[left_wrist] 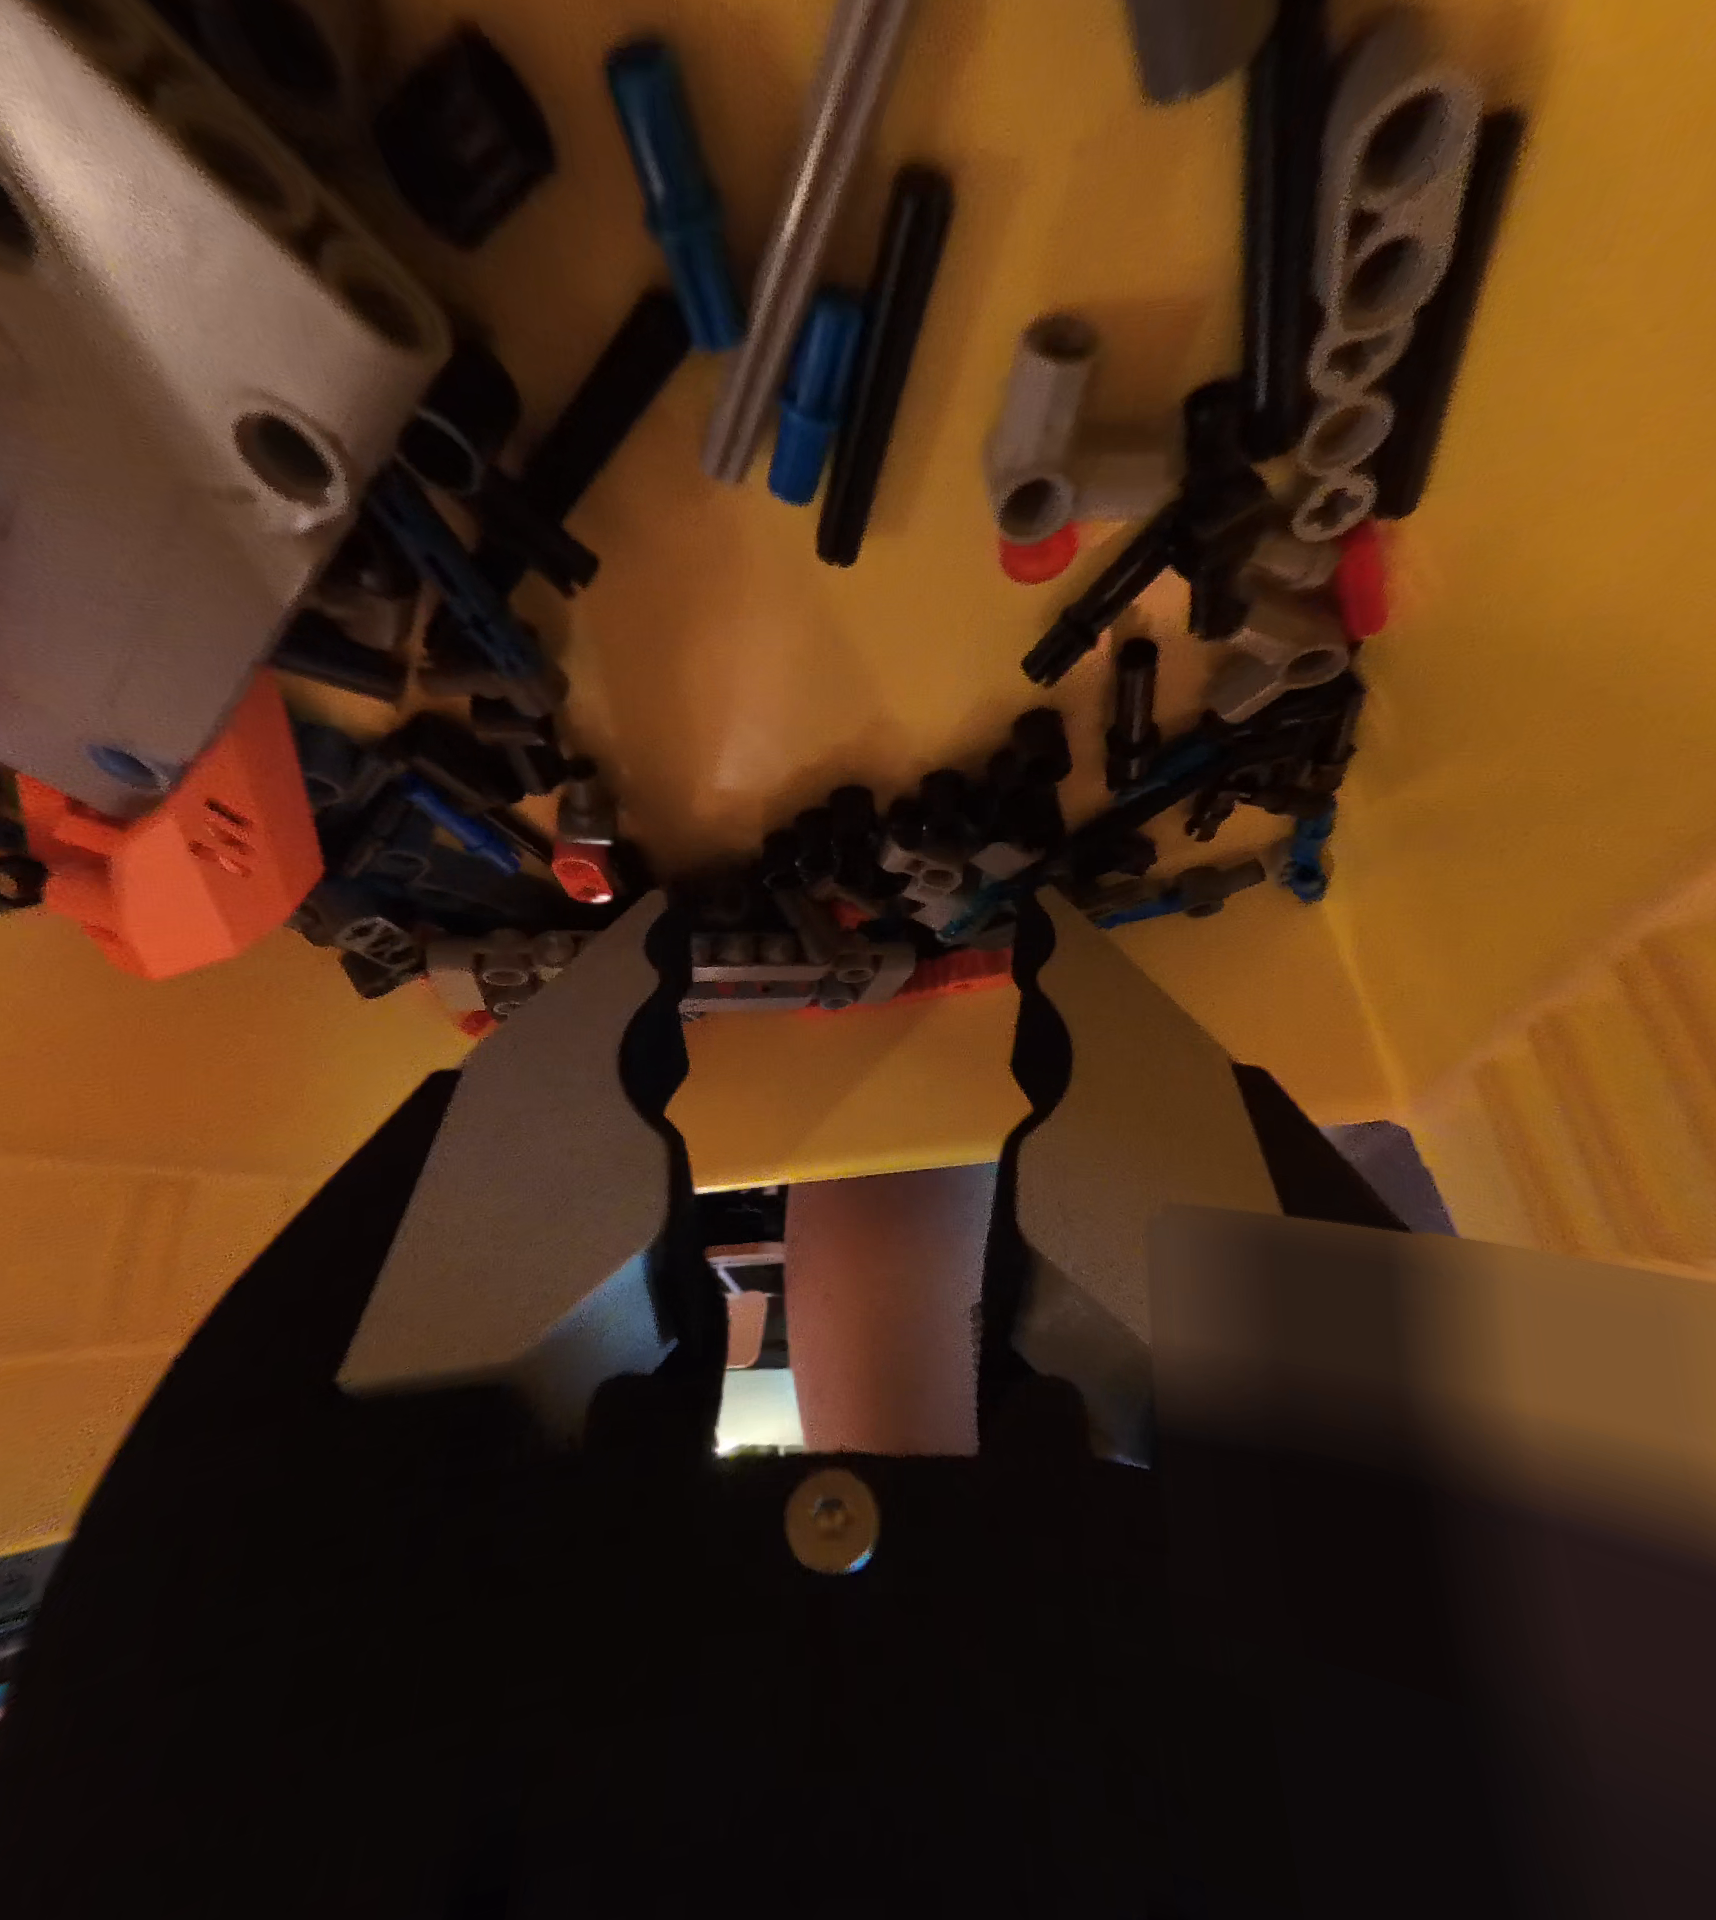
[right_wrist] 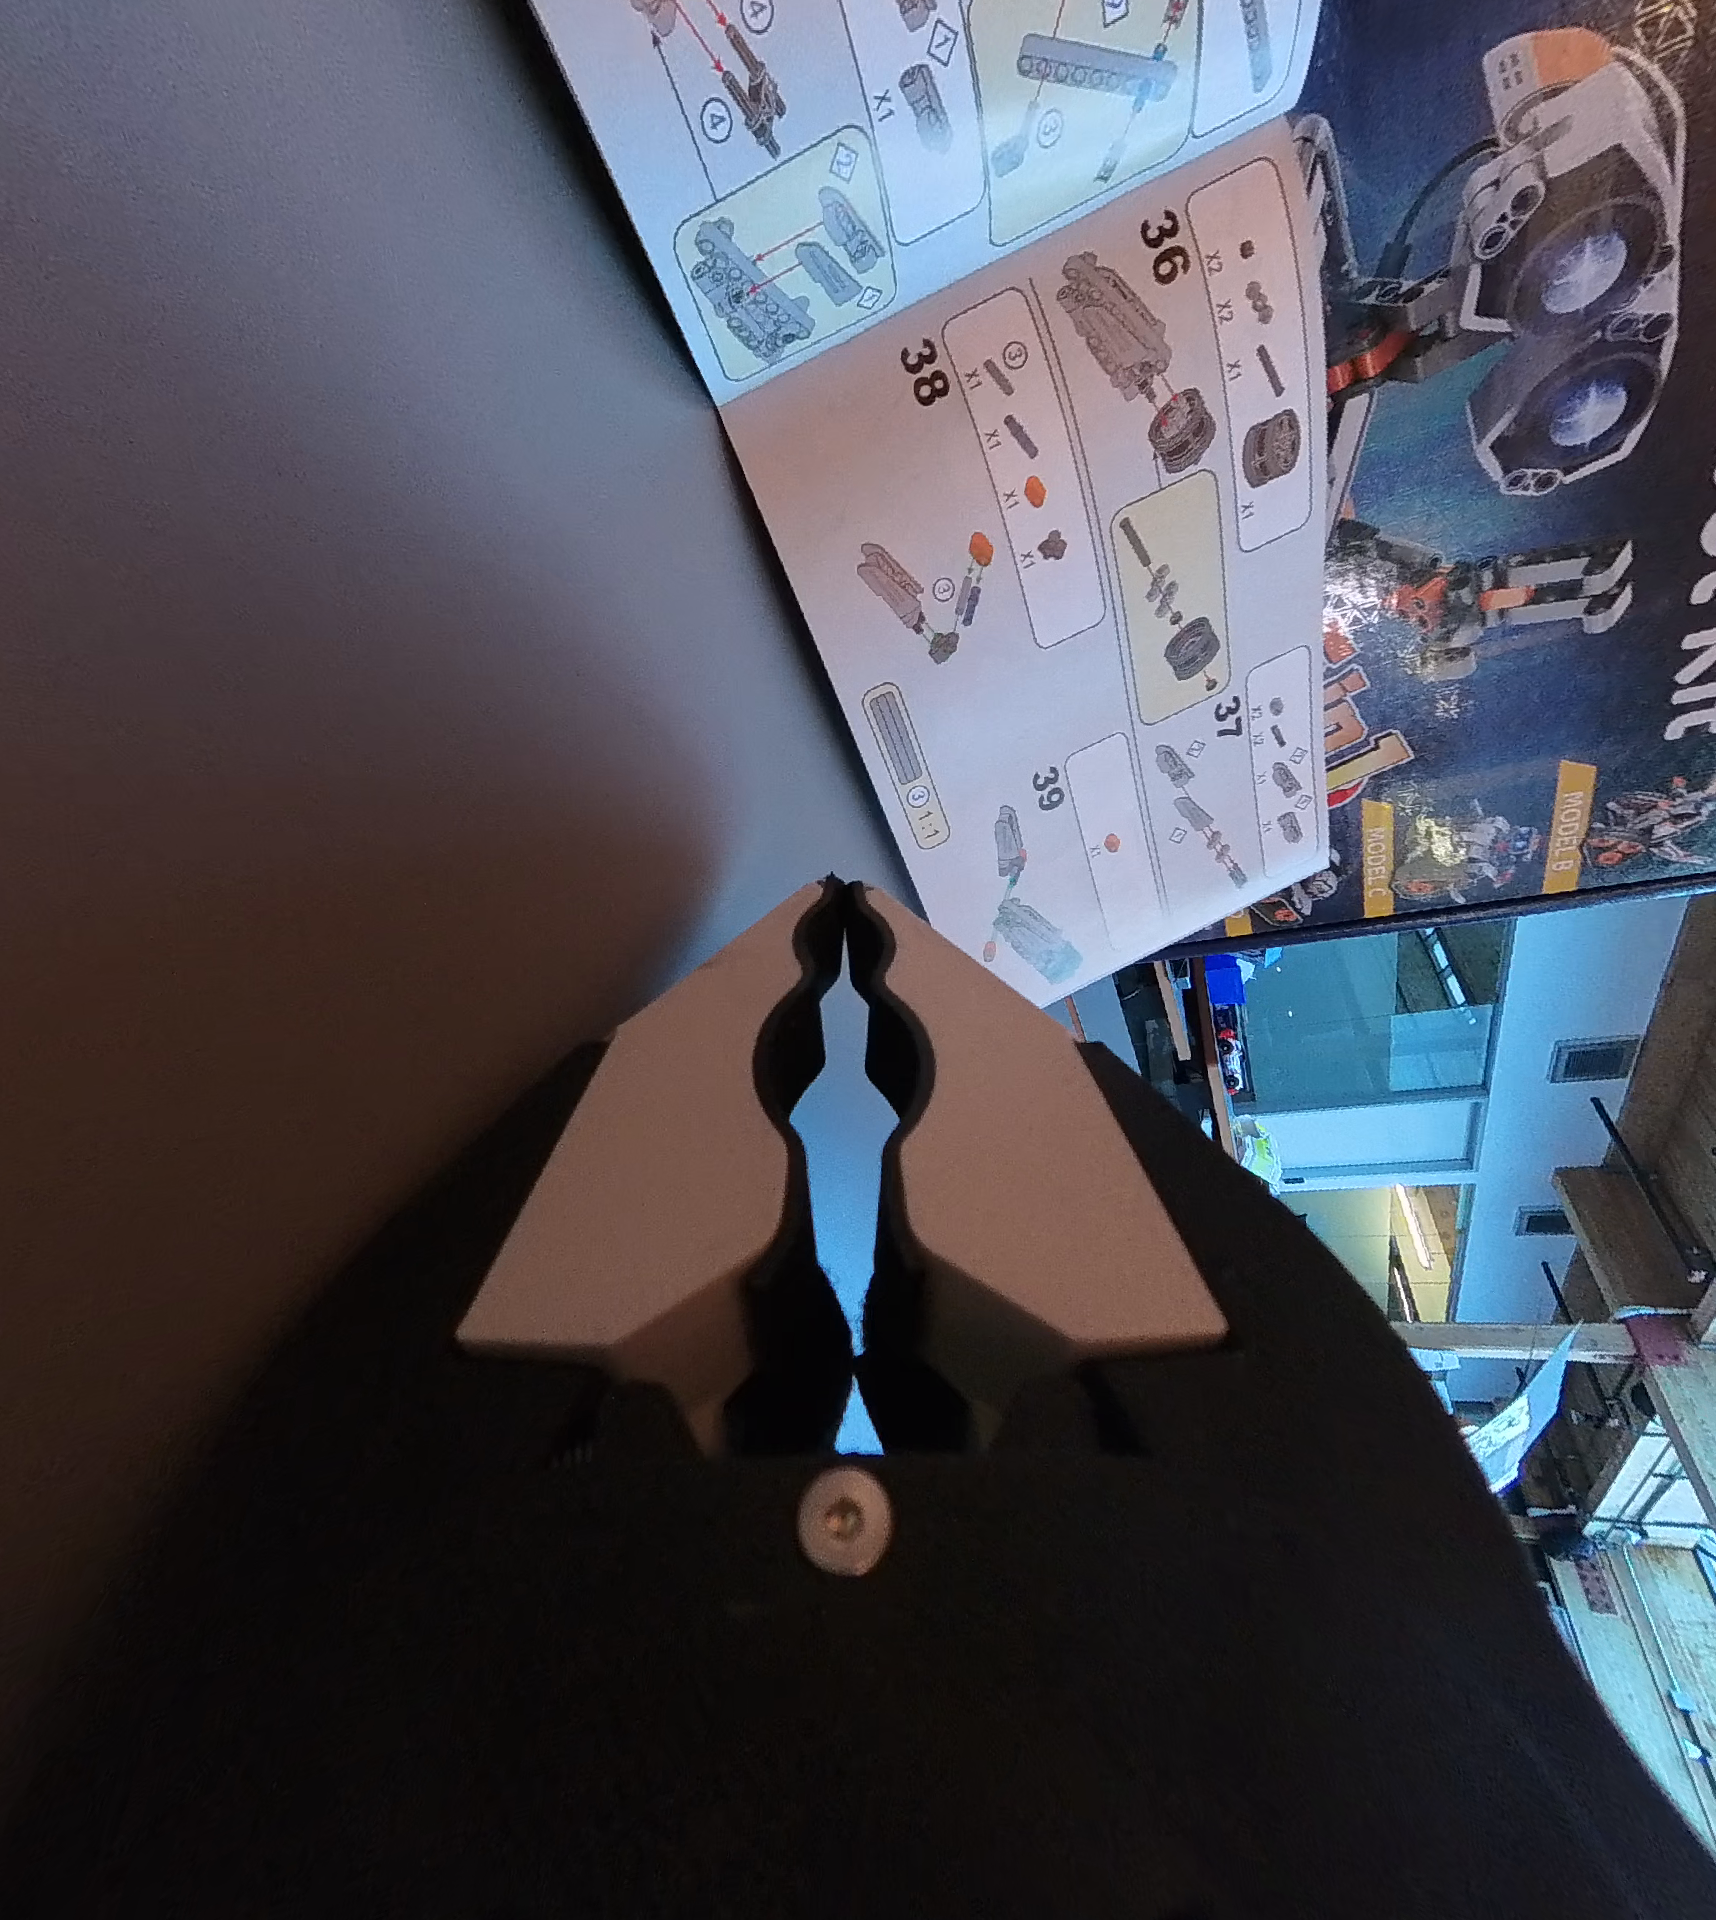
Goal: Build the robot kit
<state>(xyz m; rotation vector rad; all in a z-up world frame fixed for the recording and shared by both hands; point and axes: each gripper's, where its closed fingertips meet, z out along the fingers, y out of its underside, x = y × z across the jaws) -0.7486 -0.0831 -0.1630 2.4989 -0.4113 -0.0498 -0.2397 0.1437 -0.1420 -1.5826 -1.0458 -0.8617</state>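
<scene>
In the left wrist view my left gripper (left_wrist: 846, 914) is open inside a yellow bin (left_wrist: 1612, 520), its tips at a heap of small building-toy parts. A grey studded beam (left_wrist: 781, 966) lies between the tips, with several black pins (left_wrist: 895, 821) just beyond. Nothing is gripped. In the right wrist view my right gripper (right_wrist: 841, 885) is shut with its tips touching and nothing between them. It is held over a grey table (right_wrist: 262, 468), just left of an open instruction booklet (right_wrist: 1041, 520).
The bin also holds a large grey block (left_wrist: 106, 395), an orange piece (left_wrist: 179, 852), blue pins (left_wrist: 677, 187), black axles (left_wrist: 885, 364), a grey connector (left_wrist: 1051, 426) and a grey holed beam (left_wrist: 1373, 301). A printed toy box (right_wrist: 1560, 468) lies under the booklet. Tip to tip, the grippers are about 55 cm apart.
</scene>
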